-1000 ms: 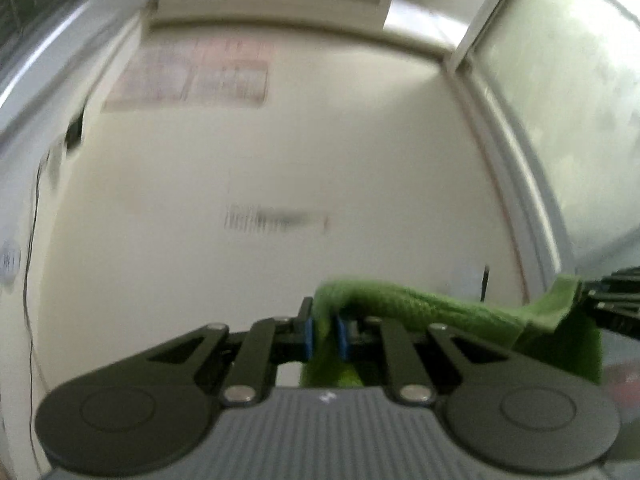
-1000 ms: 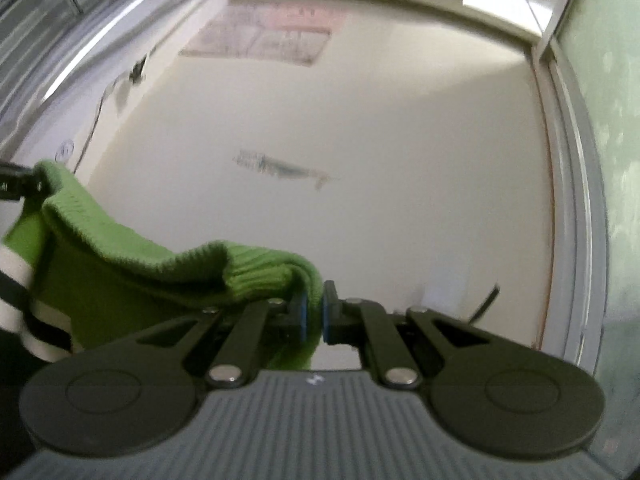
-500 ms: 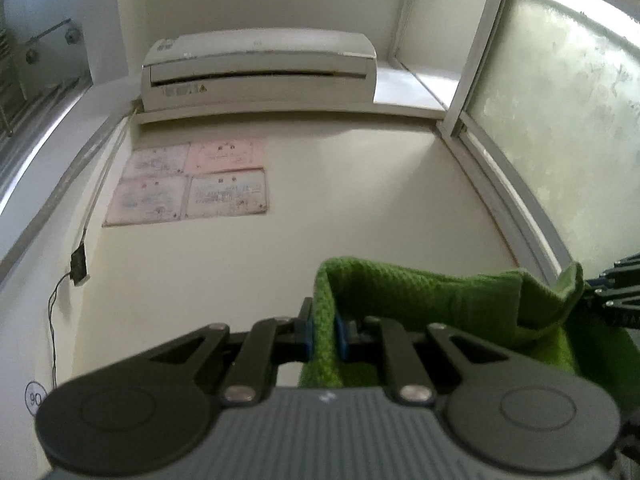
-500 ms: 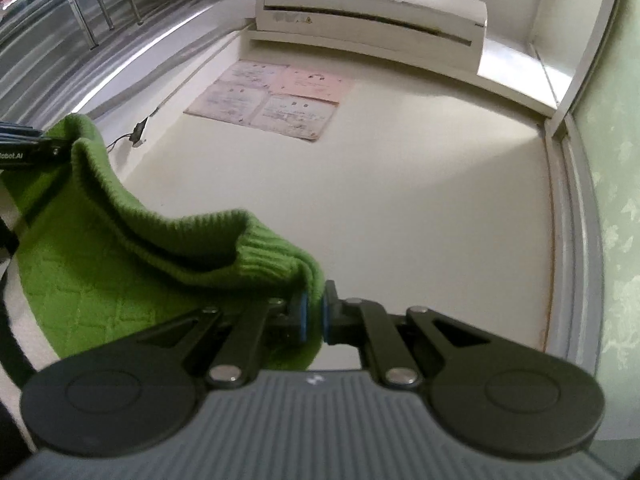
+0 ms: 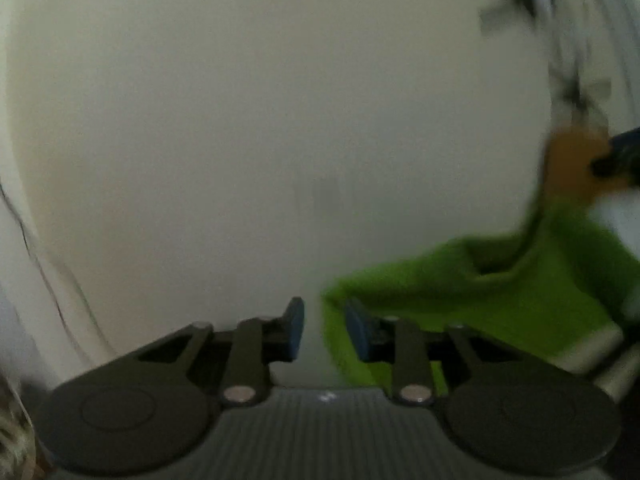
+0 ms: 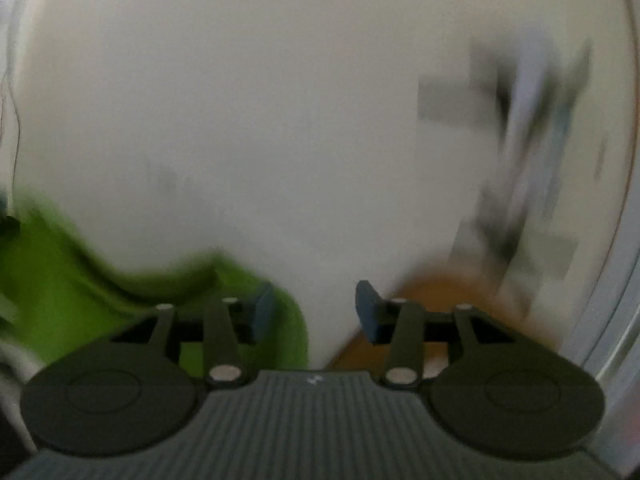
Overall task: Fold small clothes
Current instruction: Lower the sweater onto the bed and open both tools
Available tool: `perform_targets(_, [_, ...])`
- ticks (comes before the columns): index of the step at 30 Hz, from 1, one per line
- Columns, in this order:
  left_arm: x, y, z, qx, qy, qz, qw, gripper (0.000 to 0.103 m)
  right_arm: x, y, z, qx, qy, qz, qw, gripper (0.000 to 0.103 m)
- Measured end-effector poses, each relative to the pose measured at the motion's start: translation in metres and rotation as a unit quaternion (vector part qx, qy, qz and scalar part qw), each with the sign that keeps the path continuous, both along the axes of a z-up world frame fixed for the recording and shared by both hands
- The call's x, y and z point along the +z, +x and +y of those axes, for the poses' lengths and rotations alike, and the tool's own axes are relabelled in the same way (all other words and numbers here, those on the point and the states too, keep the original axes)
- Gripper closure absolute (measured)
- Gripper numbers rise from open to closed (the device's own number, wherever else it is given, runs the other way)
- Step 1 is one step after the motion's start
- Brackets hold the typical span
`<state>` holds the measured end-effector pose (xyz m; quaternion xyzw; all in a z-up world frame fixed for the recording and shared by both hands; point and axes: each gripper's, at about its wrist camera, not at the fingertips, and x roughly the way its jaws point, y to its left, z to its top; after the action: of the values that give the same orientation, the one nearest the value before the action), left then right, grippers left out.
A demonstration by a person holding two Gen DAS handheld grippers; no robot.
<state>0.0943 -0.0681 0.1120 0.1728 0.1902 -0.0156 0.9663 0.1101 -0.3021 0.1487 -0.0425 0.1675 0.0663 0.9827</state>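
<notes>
At 4 o'clock in the left wrist view, the green knit garment (image 5: 520, 292) hung blurred, one edge between the narrowly parted jaws of the left gripper (image 5: 323, 326); whether they pinched it, I couldn't tell. Looked soft, light, floppy; best taken at the ribbed hem. Right wrist view: right gripper (image 6: 316, 307) stood wide, empty, garment at 8 o'clock by its left finger.

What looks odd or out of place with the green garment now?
Both grippers are open: the left gripper and the right gripper hold nothing. The green garment lies bunched beside them, not flat. Motion blur hides finer detail.
</notes>
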Motion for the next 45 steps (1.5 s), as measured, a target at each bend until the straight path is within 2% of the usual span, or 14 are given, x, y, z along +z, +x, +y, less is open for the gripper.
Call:
perform_targets(3, [-0.042, -0.029, 0.038, -0.011, -0.049, 0.036, 0.9981, 0.064, -0.042, -0.030, -0.044, 0.034, 0.108, 0.058, 0.992, 0.038])
perform_targets(5, [-0.061, -0.052, 0.067, -0.006, -0.086, 0.069, 0.9939, 0.044, -0.065, -0.059, -0.068, 0.030, 0.127, 0.081, 0.988, 0.026])
perform_targets(12, [-0.103, -0.111, 0.117, -0.046, -0.208, 0.198, 0.9568, 0.021, -0.114, -0.133, -0.079, 0.061, 0.145, 0.159, 0.975, 0.021])
perform_targets(15, [-0.109, -0.120, 0.115, -0.056, -0.219, 0.224, 0.9479, 0.024, -0.130, -0.139, -0.067, 0.065, 0.137, 0.187, 0.971, 0.023])
perform_targets(17, [-0.110, -0.130, 0.106, -0.063, -0.203, 0.216, 0.9531, 0.032, -0.134, -0.146, -0.063, 0.062, 0.126, 0.172, 0.975, 0.037])
perform_targets(19, [-0.109, -0.141, 0.094, -0.058, -0.168, 0.200, 0.9635, 0.076, -0.131, -0.140, -0.054, 0.068, 0.122, 0.169, 0.976, 0.091])
perform_targets(20, [-0.108, -0.145, 0.089, -0.063, -0.157, 0.199, 0.9653, 0.092, -0.128, -0.139, -0.051, 0.070, 0.123, 0.167, 0.976, 0.091])
perform_targets(23, [-0.096, -0.154, 0.093, -0.056, -0.164, 0.197, 0.9648, 0.093, -0.109, -0.133, -0.061, 0.050, 0.084, 0.134, 0.986, 0.092])
perform_targets(26, [-0.069, -0.172, 0.125, -0.045, -0.209, 0.177, 0.9607, 0.094, -0.078, -0.129, -0.086, -0.040, -0.010, 0.062, 0.997, 0.092])
perform_targets(30, [-0.052, -0.197, 0.147, -0.044, -0.245, 0.180, 0.9514, 0.093, -0.055, -0.118, -0.138, -0.147, -0.054, 0.050, 0.986, 0.079])
perform_targets(33, [-0.066, -0.203, 0.148, -0.024, -0.242, 0.220, 0.9447, 0.092, -0.043, -0.135, -0.144, -0.107, 0.008, 0.033, 0.994, 0.036])
perform_targets(34, [-0.070, -0.203, 0.149, -0.016, -0.239, 0.224, 0.9447, 0.090, -0.042, -0.142, -0.140, -0.081, 0.030, 0.027, 0.996, 0.031])
perform_targets(41, [-0.071, -0.197, 0.159, -0.001, -0.276, 0.219, 0.9357, 0.051, -0.071, -0.165, -0.071, 0.102, 0.102, 0.129, 0.981, 0.031])
perform_targets(45, [-0.079, -0.196, 0.140, -0.021, -0.251, 0.230, 0.9400, 0.050, -0.092, -0.191, -0.043, 0.146, 0.095, 0.179, 0.968, 0.031])
